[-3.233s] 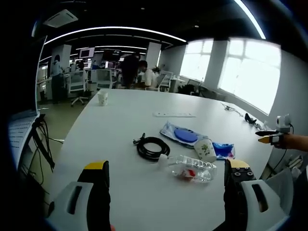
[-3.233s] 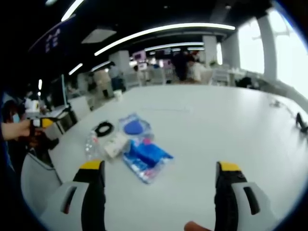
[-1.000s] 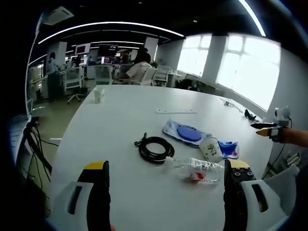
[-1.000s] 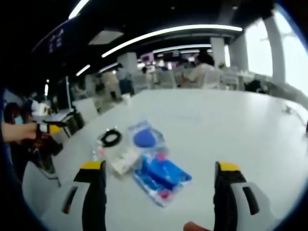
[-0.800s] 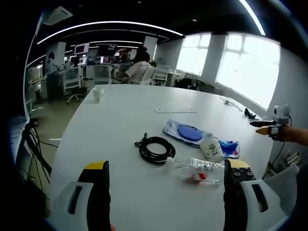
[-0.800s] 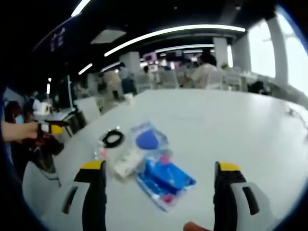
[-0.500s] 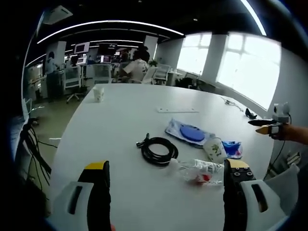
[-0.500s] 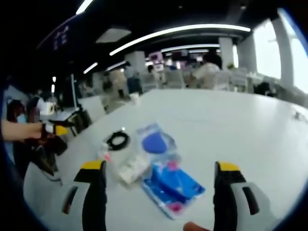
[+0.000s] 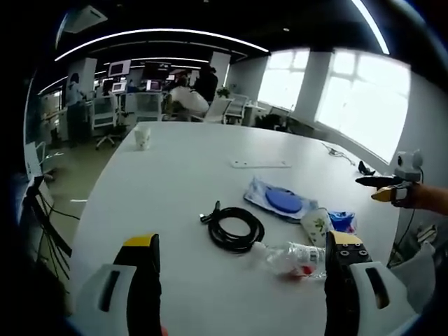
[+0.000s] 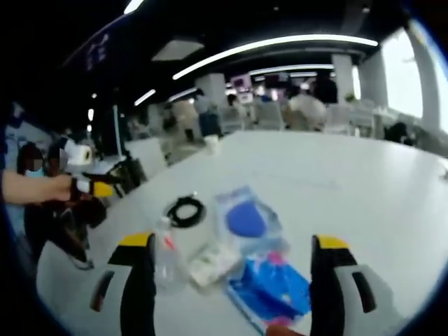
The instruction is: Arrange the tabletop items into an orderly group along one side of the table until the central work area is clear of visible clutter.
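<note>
Evidently nothing is yet arranged: both the left gripper [image 9: 239,262] and right gripper [image 10: 231,262] hang wide open and empty above the white table [image 9: 175,175]. Nearest its near edge lies a clear plastic bottle [image 9: 297,255] on its side, contents unclear, then a coiled black cable [image 9: 236,229], white cup [image 9: 316,226], blue packet [image 10: 274,288] and a clear pouch [image 9: 278,200] holding a blue disc. A paper cup [image 9: 143,136] stands near the far edge.

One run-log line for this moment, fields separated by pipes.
left gripper: open, empty | right gripper: open, empty | cable, bottle, cup, blue packets: clustered on table, untouched
</note>
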